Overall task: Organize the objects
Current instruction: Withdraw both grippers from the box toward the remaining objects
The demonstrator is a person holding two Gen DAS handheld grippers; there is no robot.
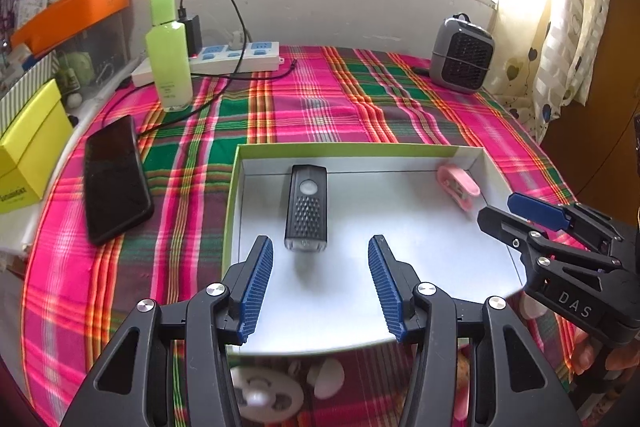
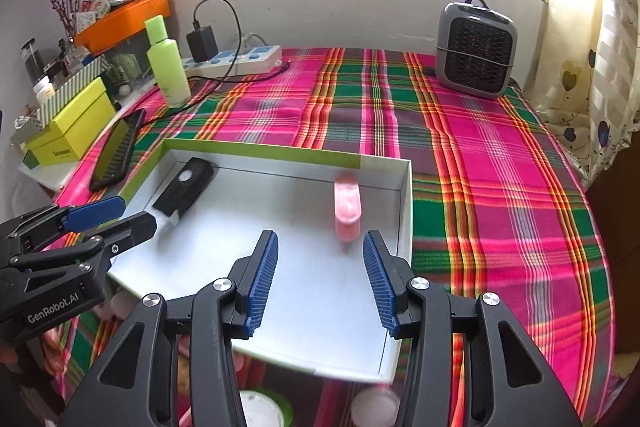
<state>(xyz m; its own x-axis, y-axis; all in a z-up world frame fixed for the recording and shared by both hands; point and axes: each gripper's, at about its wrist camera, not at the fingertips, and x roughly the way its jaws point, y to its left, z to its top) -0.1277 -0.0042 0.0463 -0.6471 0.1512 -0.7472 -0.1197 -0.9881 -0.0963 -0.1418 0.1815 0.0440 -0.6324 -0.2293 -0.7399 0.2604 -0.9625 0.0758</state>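
Both your left gripper (image 1: 320, 283) and right gripper (image 2: 320, 279) hang with fingers released, holding nothing. The black light (image 1: 306, 207) and pink clip (image 2: 347, 207) already lie in the box lid (image 1: 360, 149) near the bench's front edge; the phone (image 1: 114, 179) at the left edge looks unsorted.

Both cameras ride on the hand-held grippers and look forward and steeply down along their own fingers at the plaid-covered table (image 1: 320, 99), close above its near edge. The left wrist view sits over the shallow white box (image 1: 400, 227), towards its left side; the right wrist view hangs over the box (image 2: 280, 287) towards its right wall. Both face the window wall, and share the box, the green bottle (image 1: 168, 59) (image 2: 166, 67), the power strip (image 1: 224, 61) (image 2: 240, 61) and the grey heater (image 1: 462, 55) (image 2: 474, 47) at the far edge.
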